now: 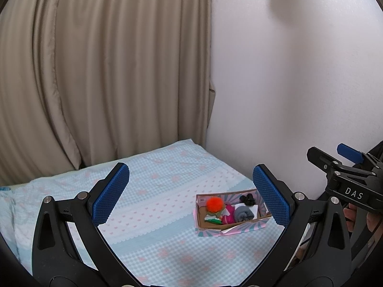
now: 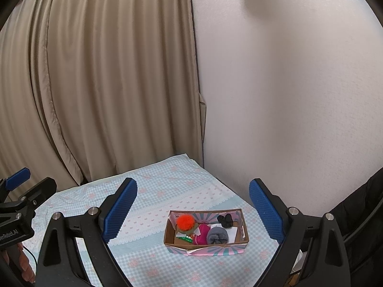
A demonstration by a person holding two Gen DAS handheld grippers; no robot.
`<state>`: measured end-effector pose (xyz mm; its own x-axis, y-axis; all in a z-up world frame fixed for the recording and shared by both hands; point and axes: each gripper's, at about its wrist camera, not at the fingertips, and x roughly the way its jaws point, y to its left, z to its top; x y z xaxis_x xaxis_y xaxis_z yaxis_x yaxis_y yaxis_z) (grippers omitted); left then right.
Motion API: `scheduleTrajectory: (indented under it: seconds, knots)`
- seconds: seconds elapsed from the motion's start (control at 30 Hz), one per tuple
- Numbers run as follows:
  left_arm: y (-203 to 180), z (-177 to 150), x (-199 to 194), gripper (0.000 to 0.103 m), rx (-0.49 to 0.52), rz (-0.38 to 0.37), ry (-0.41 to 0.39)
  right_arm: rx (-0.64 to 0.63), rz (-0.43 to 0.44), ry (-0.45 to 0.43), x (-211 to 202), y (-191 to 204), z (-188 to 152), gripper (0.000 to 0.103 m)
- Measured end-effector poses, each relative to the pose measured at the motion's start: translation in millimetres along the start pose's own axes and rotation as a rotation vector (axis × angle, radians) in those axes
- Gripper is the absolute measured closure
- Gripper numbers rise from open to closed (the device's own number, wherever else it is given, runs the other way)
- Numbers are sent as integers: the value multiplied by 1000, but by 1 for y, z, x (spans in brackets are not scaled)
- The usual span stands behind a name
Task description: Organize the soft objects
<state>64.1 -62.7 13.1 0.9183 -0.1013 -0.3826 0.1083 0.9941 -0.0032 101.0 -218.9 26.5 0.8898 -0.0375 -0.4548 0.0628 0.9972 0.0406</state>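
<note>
1. The left claw (image 1: pixel 191 193) is spread wide, its two blue-padded fingers far apart, and it holds nothing.
2. The right claw (image 2: pixel 192 209) is likewise wide open and has hold of nothing.
3. Both claws hang above a bed (image 1: pixel 153 191) covered in a pale blue checked sheet with pink flowers.
4. A shallow cardboard box (image 2: pixel 241 240) sits on the bed, ahead of and below both claws, touching neither. In the left wrist view it lies toward that claw's right finger; in the right wrist view it sits between the fingers.
5. Inside the box lie soft things packed close together: an orange pom-pom (image 2: pixel 185 222), a pink cloth item (image 2: pixel 202 235), a rolled grey cloth (image 2: pixel 217 236) and a small black item (image 2: pixel 225 220).
6. Beyond the claws hang a beige curtain (image 1: pixel 95 71) and a white wall (image 1: pixel 287 83).
</note>
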Motion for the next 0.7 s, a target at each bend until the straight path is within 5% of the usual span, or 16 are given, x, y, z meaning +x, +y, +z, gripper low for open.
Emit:
scheduleTrajectory:
  seconds: [0.7]
  knots:
    - [0,-4,1,0,11,41,-8,10,-6,2,3,0,3,10]
